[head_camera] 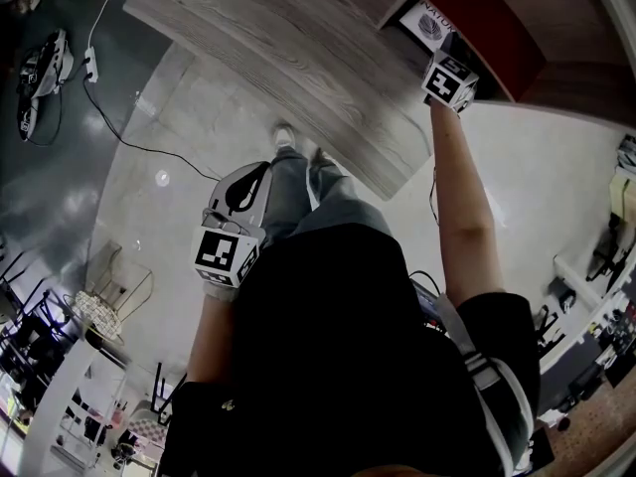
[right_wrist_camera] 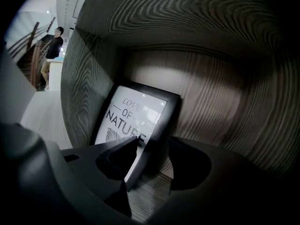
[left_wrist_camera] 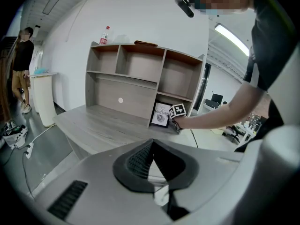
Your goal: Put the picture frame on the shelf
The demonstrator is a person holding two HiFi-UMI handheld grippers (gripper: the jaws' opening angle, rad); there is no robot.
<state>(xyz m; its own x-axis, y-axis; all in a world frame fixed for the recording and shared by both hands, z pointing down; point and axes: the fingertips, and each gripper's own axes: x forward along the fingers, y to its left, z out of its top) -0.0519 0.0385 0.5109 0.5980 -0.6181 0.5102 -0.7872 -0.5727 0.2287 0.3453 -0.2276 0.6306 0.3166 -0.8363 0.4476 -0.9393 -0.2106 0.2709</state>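
The black picture frame (right_wrist_camera: 136, 114), printed "LOVE OF NATURE", stands leaning against the back wall of the wooden shelf's (left_wrist_camera: 140, 74) lower right compartment. It also shows as the picture frame (left_wrist_camera: 161, 115) from the left gripper view and the picture frame (head_camera: 429, 23) from the head view. My right gripper (right_wrist_camera: 154, 142) reaches into that compartment. Its jaws stand wide on either side of the frame's right edge without pressing it. My left gripper (head_camera: 263, 172) hangs low in front of the desk (head_camera: 298, 58), tips together, holding nothing.
A bottle (left_wrist_camera: 104, 35) stands on top of the shelf. A person (left_wrist_camera: 21, 69) stands at the far left beside a white pedestal (left_wrist_camera: 42, 97). A power strip (head_camera: 89, 63) with a cable and a device (head_camera: 40, 73) lie on the floor left of the desk.
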